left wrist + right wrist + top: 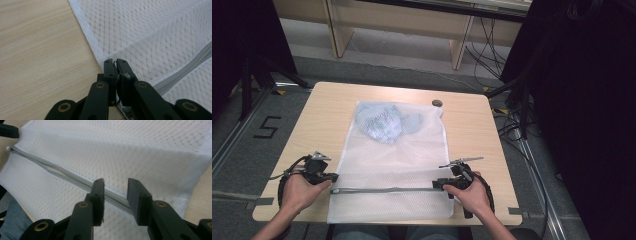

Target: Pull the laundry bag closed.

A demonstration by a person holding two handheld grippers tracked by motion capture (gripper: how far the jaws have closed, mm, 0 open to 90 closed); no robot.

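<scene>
A white mesh laundry bag (392, 155) lies flat on the wooden table (327, 115), with pale blue clothing (384, 122) bunched inside its far end. A grey zipper (384, 190) runs across the near end. At the zipper's left end my left gripper (333, 178) is shut on the bag's edge; in the left gripper view (115, 62) the jaws pinch the white hem of the mesh (155, 30). My right gripper (438, 185) sits at the zipper's right end. In the right gripper view (116, 182) it stands open, and the zipper tape (62, 175) passes between the jaws untouched.
A small dark round object (437, 103) lies near the table's far edge beside the bag's corner. Black stands and cables (512, 105) crowd the floor to the right. Wooden furniture legs (459, 47) stand behind the table.
</scene>
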